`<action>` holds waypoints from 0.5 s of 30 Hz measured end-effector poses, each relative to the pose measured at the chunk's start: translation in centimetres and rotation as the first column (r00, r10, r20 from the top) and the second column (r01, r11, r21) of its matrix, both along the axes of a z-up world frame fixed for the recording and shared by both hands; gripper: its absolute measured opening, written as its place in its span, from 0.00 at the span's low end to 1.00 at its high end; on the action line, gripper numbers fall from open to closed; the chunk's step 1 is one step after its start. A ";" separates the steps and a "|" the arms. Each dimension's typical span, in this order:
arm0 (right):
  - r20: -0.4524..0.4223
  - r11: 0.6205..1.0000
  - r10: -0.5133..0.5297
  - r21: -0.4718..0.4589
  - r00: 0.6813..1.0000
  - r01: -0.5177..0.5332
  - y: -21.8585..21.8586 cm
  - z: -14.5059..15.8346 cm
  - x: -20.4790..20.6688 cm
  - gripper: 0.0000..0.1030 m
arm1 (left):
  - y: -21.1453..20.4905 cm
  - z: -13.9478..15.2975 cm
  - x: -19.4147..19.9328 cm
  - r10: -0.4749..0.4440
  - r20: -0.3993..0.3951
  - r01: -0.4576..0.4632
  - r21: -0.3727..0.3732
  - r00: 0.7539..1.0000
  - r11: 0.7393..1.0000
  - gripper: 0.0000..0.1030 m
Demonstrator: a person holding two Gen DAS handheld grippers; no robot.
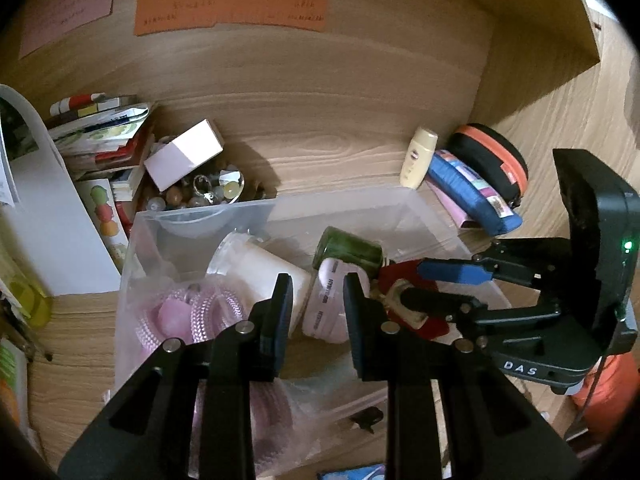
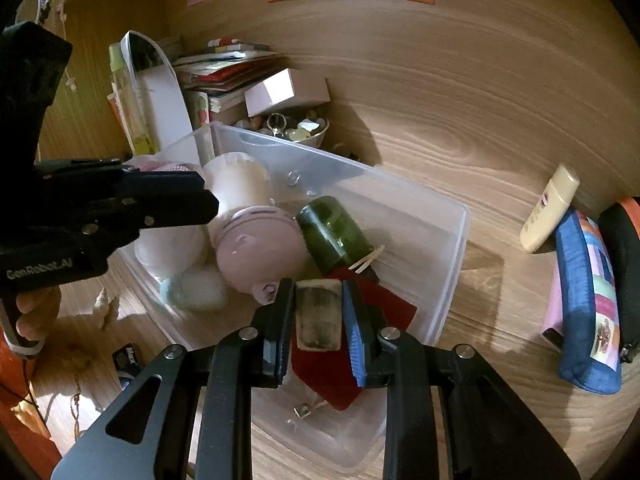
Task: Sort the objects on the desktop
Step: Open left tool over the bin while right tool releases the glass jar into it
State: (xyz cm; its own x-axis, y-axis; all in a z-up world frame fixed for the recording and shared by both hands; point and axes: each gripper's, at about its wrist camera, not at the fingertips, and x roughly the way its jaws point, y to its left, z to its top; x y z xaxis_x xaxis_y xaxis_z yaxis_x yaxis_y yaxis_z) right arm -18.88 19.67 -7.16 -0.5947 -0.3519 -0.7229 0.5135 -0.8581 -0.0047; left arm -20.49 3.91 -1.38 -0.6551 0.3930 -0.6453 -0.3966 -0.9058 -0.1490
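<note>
Clamping small pale block (image 2: 319,314) between right gripper (image 2: 318,320) fingers above clear bin (image 2: 452,280); left gripper (image 1: 318,320) fingers standing apart, gripping nothing.

A clear plastic bin (image 2: 452,248) is seen on the worktop (image 2: 460,128). Inside it a green jar (image 2: 336,236) lies on its side beside a pink rounded case (image 2: 256,248) and a white cup (image 2: 240,180). A worn cream block (image 2: 318,316) is held upright above a red card (image 2: 384,304).
</note>
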 end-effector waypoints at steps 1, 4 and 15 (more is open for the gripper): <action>-0.006 1.000 -0.011 0.002 1.000 0.011 0.1 0.1 0.1 0.31 | 0.0 0.2 0.1 -0.001 -0.002 0.001 0.004 1.000 1.000 0.31; -0.039 0.999 -0.039 0.007 0.998 0.039 0.5 0.7 0.9 0.43 | 0.0 1.0 0.8 0.006 -0.027 -0.006 0.005 1.000 1.000 0.39; -0.110 0.987 -0.158 0.004 0.981 0.159 3.0 3.2 5.3 0.80 | -1.3 3.5 4.7 0.079 -0.088 -0.078 0.013 0.993 0.997 0.89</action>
State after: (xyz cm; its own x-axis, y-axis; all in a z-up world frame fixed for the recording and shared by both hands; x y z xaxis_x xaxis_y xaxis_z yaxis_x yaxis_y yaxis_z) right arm -13.55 22.72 -3.95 -0.7176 -0.2383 -0.6544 0.3670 -0.9280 -0.0645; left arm -15.77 2.66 2.12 -0.7382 0.3440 -0.5803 -0.3366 -0.9333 -0.1251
